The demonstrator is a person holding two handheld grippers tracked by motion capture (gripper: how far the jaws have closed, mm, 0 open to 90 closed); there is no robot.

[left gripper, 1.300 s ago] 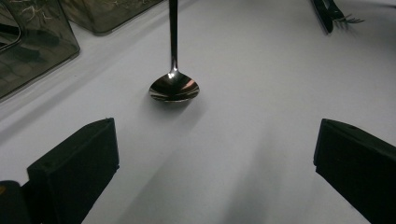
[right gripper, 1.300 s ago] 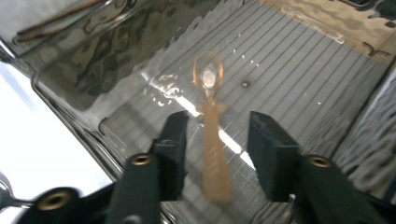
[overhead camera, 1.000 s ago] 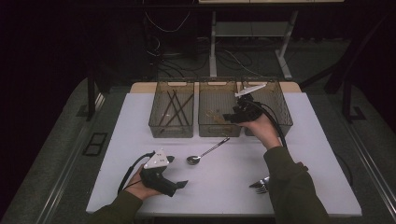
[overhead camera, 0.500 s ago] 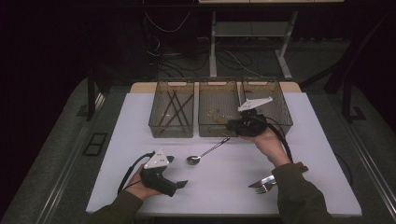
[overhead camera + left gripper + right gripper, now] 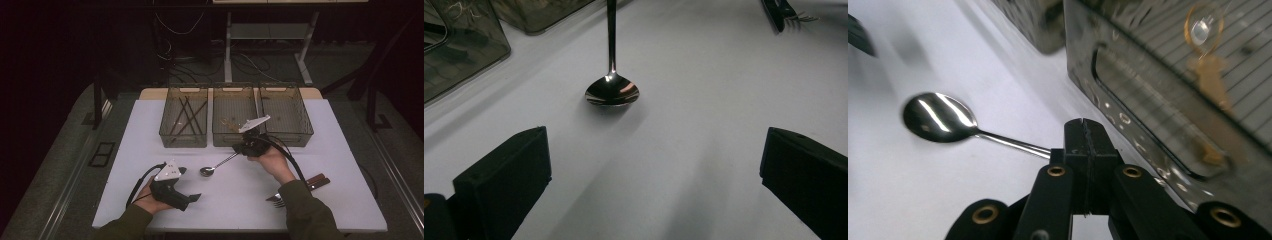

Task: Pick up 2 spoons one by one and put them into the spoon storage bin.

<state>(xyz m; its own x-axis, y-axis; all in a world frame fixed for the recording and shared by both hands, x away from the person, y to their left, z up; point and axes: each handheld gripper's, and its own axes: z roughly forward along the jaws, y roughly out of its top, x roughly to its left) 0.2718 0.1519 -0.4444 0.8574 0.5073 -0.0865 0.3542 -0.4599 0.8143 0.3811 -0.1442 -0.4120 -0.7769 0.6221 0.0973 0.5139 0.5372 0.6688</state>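
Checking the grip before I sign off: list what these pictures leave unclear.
- Spoon handle end: right gripper view, hidden between the shut jaws of the right gripper.
- Cutlery near the table edge: high view, partly behind the sleeve.
- Middle bin contents: high view, too small.

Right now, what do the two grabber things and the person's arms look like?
Each hand-held gripper is black with two blocky black jaws. The left hand-held gripper and the right hand-held gripper each carry a pale grey three-cornered plate on top and trail a black cable. Brass-coloured rivets dot the right one's jaw arms. The person wears long dark olive sleeves.
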